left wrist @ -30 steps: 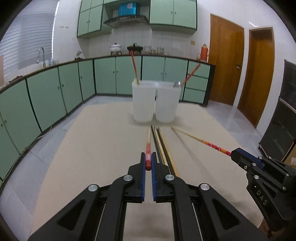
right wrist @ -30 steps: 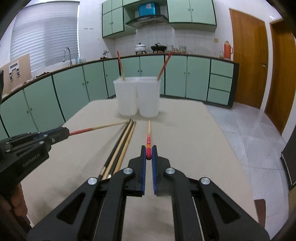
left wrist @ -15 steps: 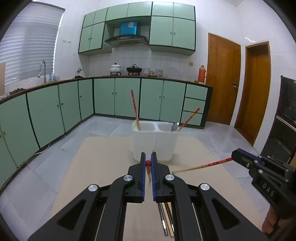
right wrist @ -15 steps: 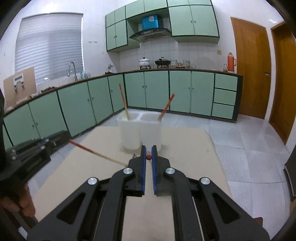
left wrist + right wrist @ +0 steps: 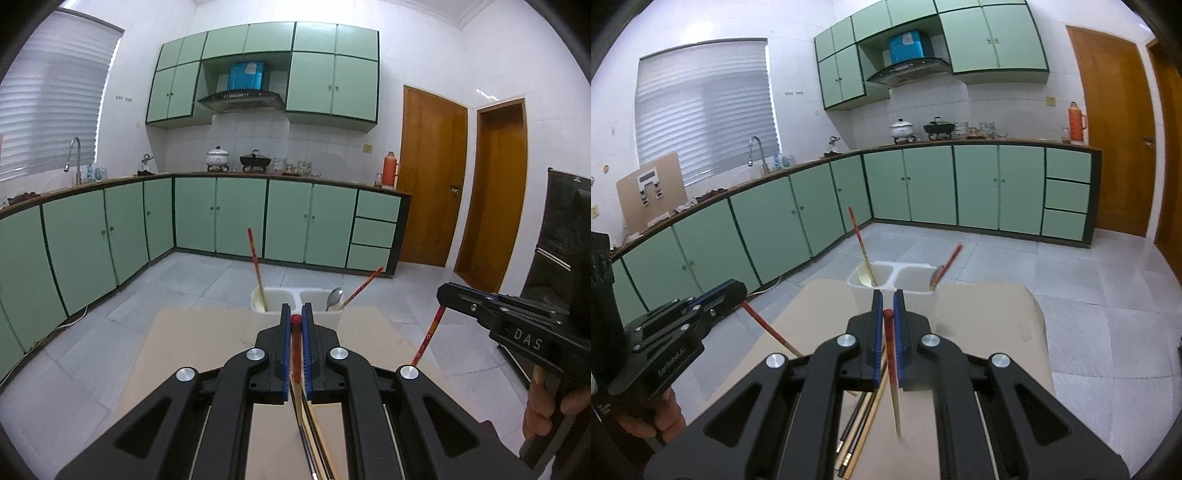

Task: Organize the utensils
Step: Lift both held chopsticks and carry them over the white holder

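Both my grippers have lifted off the table point(image 5: 997, 314) since a second ago, left gripper point(image 5: 296, 320) and right gripper point(image 5: 887, 313) each clamped on a red-ended chopstick point(image 5: 295, 347) dangling tip-down, which could swing wide of the white holder point(image 5: 295, 301).

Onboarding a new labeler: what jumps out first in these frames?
Each hand-held gripper, left and right, is shut on a red-ended chopstick, lifted above the table. Ahead stands a white two-cup holder with utensils; more chopsticks lie below.
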{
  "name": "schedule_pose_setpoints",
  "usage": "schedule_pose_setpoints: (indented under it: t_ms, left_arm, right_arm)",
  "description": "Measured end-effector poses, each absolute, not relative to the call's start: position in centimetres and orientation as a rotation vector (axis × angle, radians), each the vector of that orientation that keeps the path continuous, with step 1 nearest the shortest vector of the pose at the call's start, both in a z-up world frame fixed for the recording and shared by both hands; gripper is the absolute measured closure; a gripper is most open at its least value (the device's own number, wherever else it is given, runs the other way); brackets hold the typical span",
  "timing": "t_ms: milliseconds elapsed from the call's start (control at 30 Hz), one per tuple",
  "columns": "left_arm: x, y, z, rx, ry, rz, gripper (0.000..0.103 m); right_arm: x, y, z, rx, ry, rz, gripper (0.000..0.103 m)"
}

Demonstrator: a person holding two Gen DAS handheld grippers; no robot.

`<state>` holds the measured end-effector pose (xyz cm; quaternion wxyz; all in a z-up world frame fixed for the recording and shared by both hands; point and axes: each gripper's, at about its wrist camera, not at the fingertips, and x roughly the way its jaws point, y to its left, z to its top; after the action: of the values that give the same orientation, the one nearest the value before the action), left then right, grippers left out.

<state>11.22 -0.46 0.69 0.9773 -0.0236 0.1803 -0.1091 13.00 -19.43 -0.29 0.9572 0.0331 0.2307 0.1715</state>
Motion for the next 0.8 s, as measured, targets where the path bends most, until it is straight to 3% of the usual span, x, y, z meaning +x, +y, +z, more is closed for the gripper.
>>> schedule_pose_setpoints:
  t_ms: [800]
  left_arm:
    - [17.3,-0.7,10.3,-0.027,0.117,-0.223,0.098]
  right_arm:
    - [21.6,-19.4,11.1,0.042,0.251,0.372,0.098]
